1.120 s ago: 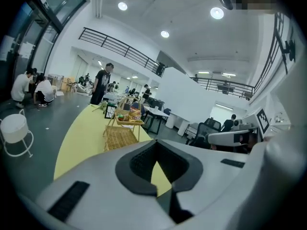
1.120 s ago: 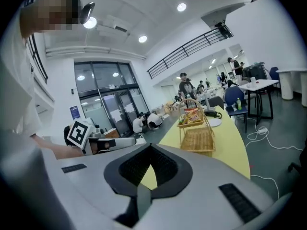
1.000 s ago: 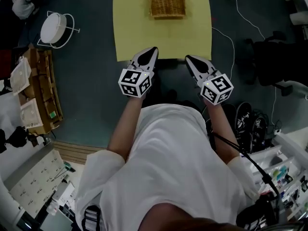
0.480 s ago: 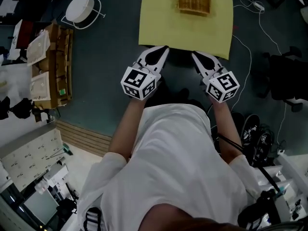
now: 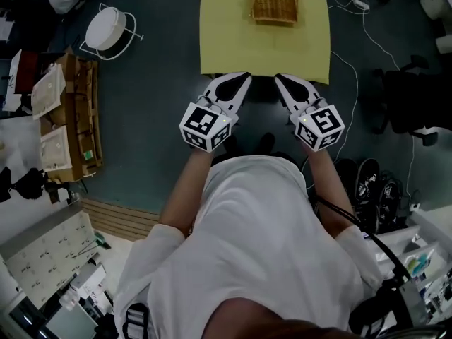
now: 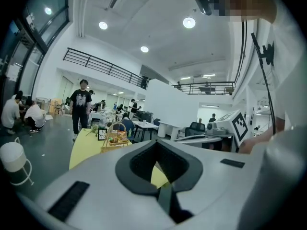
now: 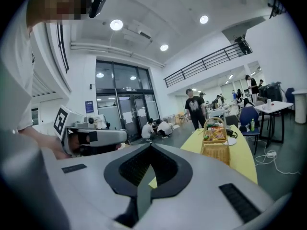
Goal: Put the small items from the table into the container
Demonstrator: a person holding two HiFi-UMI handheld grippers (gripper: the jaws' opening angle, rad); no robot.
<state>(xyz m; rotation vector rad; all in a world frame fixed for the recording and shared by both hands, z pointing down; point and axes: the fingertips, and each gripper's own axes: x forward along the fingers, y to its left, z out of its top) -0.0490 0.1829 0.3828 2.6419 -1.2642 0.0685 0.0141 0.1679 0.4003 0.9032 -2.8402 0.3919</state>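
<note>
A wicker basket (image 5: 275, 4) with small packets in it stands at the far end of the yellow table (image 5: 233, 41). It also shows as a handled basket (image 6: 115, 137) in the left gripper view and a basket (image 7: 215, 146) in the right gripper view. My left gripper (image 5: 245, 77) and right gripper (image 5: 277, 78) hover side by side at the table's near edge, both shut and empty, pointing roughly level toward the basket. No loose small items show on the table's bare surface.
A white round stool or lamp (image 5: 107, 28) stands on the floor at left, by a wooden rack (image 5: 67, 122). Cables (image 5: 353, 55), an office chair (image 5: 413, 101) and shoes (image 5: 374, 186) lie at right. People (image 6: 80, 104) stand and sit beyond the table.
Both grippers have risen and moved forward to the table's near edge, still shut. The head view shifted, so the table and basket sit further right in frame.
</note>
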